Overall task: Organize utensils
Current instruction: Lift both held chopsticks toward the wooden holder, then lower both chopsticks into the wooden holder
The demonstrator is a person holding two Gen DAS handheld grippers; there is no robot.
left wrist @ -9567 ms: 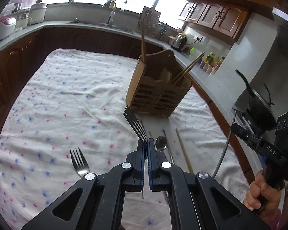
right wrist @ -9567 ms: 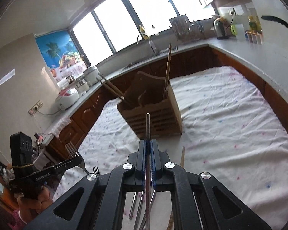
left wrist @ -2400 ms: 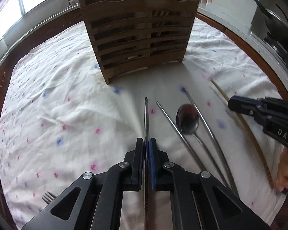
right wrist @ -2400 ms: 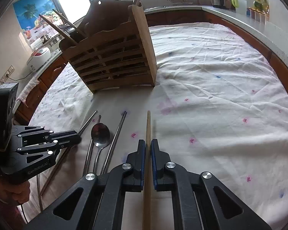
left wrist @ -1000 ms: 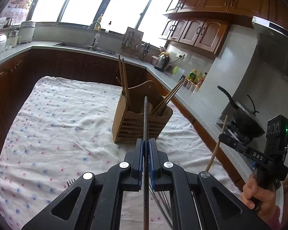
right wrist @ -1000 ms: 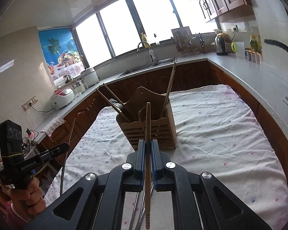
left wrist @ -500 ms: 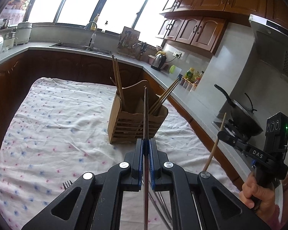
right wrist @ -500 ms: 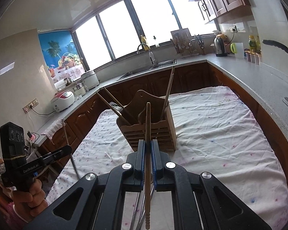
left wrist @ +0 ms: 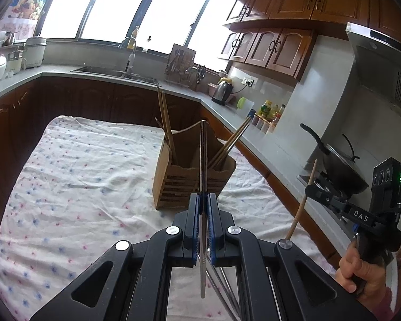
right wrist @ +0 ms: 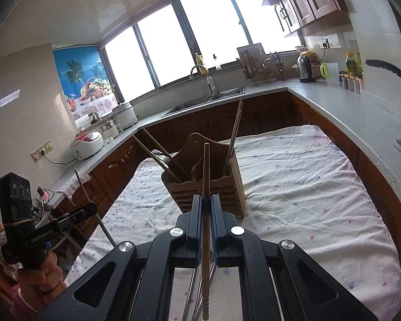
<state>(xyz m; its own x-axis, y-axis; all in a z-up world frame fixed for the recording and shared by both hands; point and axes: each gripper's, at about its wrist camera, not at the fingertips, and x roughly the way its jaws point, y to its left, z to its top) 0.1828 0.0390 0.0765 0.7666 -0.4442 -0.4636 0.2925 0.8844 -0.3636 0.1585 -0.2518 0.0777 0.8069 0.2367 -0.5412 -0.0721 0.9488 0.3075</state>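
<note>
A wooden slatted utensil holder [left wrist: 189,176] stands on the flowered cloth, with chopsticks leaning out of it; it also shows in the right wrist view [right wrist: 208,184], with fork tines [right wrist: 160,157] sticking up. My left gripper [left wrist: 203,200] is shut on a metal chopstick [left wrist: 203,157], held upright above the table in front of the holder. My right gripper [right wrist: 205,203] is shut on a wooden chopstick [right wrist: 206,171], also raised and upright. The right gripper [left wrist: 323,190] shows at the right of the left wrist view, the left gripper [right wrist: 85,210] at the left of the right wrist view.
The table with the white flowered cloth [left wrist: 80,176] is ringed by dark wood cabinets and a grey counter [right wrist: 347,107]. Metal utensil handles [left wrist: 224,289] lie on the cloth under the grippers. A black wok [left wrist: 334,165] sits at the right.
Both grippers have stayed raised with their chopsticks. The left view has shifted slightly, so the holder sits a little lower and nearer the centre. The right gripper has barely moved.
</note>
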